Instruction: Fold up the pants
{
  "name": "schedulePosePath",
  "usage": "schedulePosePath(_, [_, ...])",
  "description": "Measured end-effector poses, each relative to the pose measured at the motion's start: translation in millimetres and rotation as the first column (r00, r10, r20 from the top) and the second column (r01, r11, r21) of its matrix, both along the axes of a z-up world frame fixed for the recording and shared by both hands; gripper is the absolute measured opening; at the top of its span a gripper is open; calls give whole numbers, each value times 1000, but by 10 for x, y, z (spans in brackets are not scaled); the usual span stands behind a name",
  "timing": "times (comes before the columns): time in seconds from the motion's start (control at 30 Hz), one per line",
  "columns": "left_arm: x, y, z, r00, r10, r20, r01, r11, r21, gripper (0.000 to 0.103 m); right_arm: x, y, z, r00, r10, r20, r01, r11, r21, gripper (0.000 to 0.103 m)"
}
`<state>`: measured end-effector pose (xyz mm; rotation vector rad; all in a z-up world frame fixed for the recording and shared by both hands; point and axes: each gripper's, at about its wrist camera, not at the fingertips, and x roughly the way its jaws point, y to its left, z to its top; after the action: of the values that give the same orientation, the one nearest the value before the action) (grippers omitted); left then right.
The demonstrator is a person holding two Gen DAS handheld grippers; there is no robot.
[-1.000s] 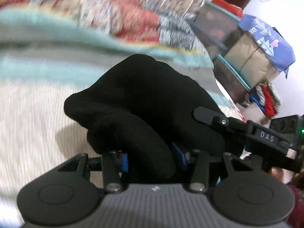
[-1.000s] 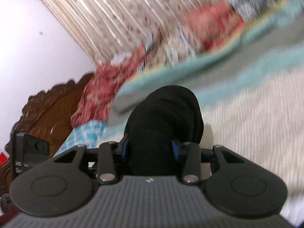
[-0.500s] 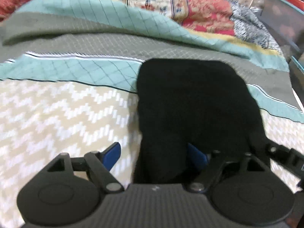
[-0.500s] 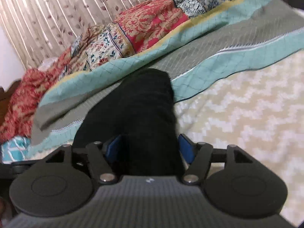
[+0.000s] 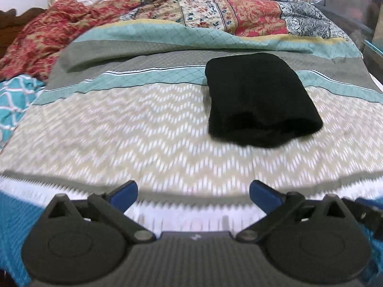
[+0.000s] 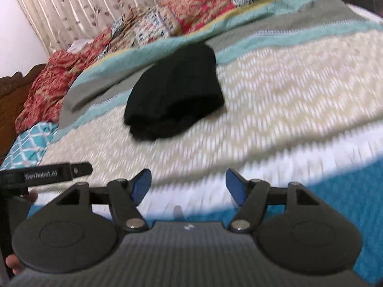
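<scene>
The black pants (image 5: 258, 98) lie folded into a compact bundle on the zigzag-patterned bedspread (image 5: 143, 129), right of centre in the left wrist view. In the right wrist view the pants (image 6: 174, 91) lie left of centre. My left gripper (image 5: 192, 193) is open and empty, pulled back well short of the pants near the bed's front edge. My right gripper (image 6: 189, 184) is also open and empty, drawn back from the bundle. The left gripper's body (image 6: 47, 174) shows at the left edge of the right wrist view.
A crumpled red and floral quilt (image 5: 167, 12) lies along the far side of the bed, in front of a curtain (image 6: 71, 4). A teal patterned pillow (image 5: 14, 95) lies at the left. A dark wooden headboard (image 6: 9, 95) stands far left.
Both grippers opened, let go of the pants and pulled back toward the bed's front edge. The folded bundle now rests on the bedspread.
</scene>
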<state>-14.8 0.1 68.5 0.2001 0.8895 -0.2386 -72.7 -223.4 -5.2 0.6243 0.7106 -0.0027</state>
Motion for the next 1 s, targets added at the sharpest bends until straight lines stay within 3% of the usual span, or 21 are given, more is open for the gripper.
schedulePosePath(0.2, [-381,110,66,999,1,-41,-2,999,-33,103,-474,194,40,999,3,-35,-2,999,35,71])
schedulePosePath(0.37, [-676,145,89,1000,-10,-18,9,1000,-16,103,-769,289,28,998,-18,-63,22,998,65,71])
schedulePosePath(0.63, [-926,108,20,1000,-22,-19,23,998,59,103,-858,374,84,998,-28,-49,30,998,47,71])
schedulePosePath(1.0, [-1005,147,-36,1000,19,-14,-18,994,107,103,-907,414,-15,997,-32,-63,37,996,78,72])
